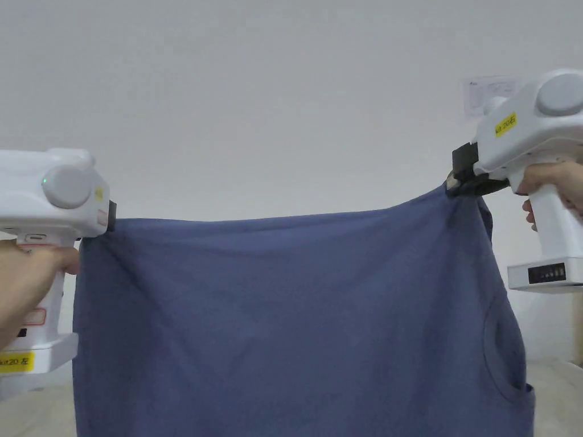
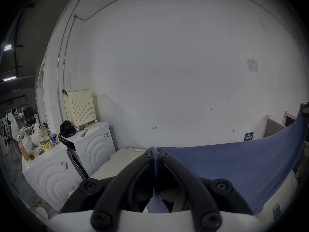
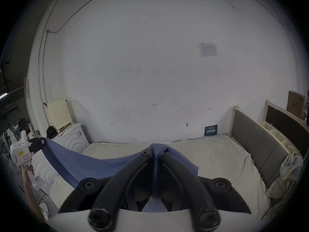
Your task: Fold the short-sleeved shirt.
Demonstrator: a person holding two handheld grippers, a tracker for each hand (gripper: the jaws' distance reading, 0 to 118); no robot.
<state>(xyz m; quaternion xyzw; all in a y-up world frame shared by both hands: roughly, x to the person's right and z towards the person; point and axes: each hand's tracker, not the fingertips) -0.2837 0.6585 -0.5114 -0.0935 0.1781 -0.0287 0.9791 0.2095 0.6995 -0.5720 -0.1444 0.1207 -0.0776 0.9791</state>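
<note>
Head view: blue shirt (image 1: 284, 318) hem cut off below; left tongs (image 2: 155, 152), right tongs (image 3: 155, 150) each clamped on corner.

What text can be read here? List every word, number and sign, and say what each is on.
"123", roughly: handwritten mark on the wall.
Sticker on the right gripper: blurred.
Edge sticker on the left gripper: cut off, unreadable.
Paper sheet on the wall: too small.
Blue sign by the bed: blurred.

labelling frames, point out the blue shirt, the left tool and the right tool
blue shirt (image 1: 284, 318), head view, middle of the hanging cloth
left tool (image 2: 155, 153), left gripper view, between its tips
right tool (image 3: 155, 152), right gripper view, between its tips
</note>
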